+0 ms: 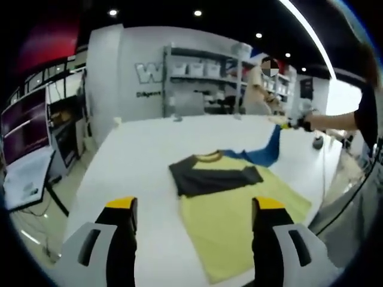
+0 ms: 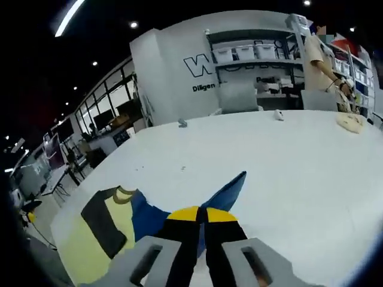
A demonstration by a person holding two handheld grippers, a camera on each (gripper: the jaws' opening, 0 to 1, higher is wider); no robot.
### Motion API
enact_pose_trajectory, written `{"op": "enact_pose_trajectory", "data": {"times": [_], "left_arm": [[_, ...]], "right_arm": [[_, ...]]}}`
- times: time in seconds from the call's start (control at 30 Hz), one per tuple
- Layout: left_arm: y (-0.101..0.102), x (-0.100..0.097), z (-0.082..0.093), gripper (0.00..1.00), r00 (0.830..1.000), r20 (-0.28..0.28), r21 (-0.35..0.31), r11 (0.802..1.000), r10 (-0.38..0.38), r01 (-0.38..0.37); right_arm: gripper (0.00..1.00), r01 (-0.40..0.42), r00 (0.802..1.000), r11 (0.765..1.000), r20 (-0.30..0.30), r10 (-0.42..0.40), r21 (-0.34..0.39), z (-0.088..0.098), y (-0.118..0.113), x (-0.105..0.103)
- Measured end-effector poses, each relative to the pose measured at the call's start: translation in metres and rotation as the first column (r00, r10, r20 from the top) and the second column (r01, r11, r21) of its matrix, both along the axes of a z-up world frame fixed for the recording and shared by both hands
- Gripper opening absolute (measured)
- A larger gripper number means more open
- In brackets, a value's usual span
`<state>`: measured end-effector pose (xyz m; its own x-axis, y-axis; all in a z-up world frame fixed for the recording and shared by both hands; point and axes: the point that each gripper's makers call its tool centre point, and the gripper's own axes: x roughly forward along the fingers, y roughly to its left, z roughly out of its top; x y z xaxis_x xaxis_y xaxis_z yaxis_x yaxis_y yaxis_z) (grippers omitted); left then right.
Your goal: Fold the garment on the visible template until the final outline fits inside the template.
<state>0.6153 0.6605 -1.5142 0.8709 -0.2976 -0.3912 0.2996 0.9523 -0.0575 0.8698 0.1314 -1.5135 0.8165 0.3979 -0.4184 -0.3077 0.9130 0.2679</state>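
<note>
Here, a yellow shirt [image 1: 239, 233] lies on a white table [image 1: 137, 149]. The right gripper [image 2: 199, 214] pinches its blue sleeve [image 2: 224, 194] (lifted); the left gripper [image 1: 194, 206] hovers, jaws spread.

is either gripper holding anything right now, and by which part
The right tongs are shut on the T-shirt's blue sleeve, pinching it near its end and lifting it off the white table. The left tongs are open, holding nothing.
</note>
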Motion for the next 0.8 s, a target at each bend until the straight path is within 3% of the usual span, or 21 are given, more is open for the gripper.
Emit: {"op": "enact_pose_trajectory", "data": {"times": [0.2, 0.27, 0.5, 0.63, 0.8], "left_arm": [[0.001, -0.004, -0.001, 0.72, 1.000, 0.008, -0.005, 1.000, 0.012, -0.011], [0.002, -0.004, 0.000, 0.72, 1.000, 0.013, -0.025, 1.000, 0.020, -0.019], [0.006, -0.006, 0.002, 0.72, 0.999, 0.024, -0.023, 0.999, 0.028, -0.027], [0.013, -0.009, 0.002, 0.72, 0.999, 0.027, -0.023, 0.999, 0.038, -0.038], [0.016, -0.014, -0.002, 0.72, 0.998, 0.019, -0.034, 0.998, 0.054, -0.053]], "right_arm": [[0.00, -0.086, 0.995, 0.995, 0.059, 0.083, 0.051, 0.034, 0.045, 0.003], [0.00, -0.135, 0.987, 0.989, 0.098, 0.128, 0.063, 0.050, 0.069, 0.003], [0.00, -0.232, 0.961, 0.969, 0.175, 0.215, 0.086, 0.085, 0.120, 0.000], [0.00, -0.284, 0.944, 0.954, 0.205, 0.261, 0.093, 0.095, 0.142, -0.002], [0.00, -0.359, 0.915, 0.930, 0.229, 0.332, 0.085, 0.096, 0.187, -0.010]]}}
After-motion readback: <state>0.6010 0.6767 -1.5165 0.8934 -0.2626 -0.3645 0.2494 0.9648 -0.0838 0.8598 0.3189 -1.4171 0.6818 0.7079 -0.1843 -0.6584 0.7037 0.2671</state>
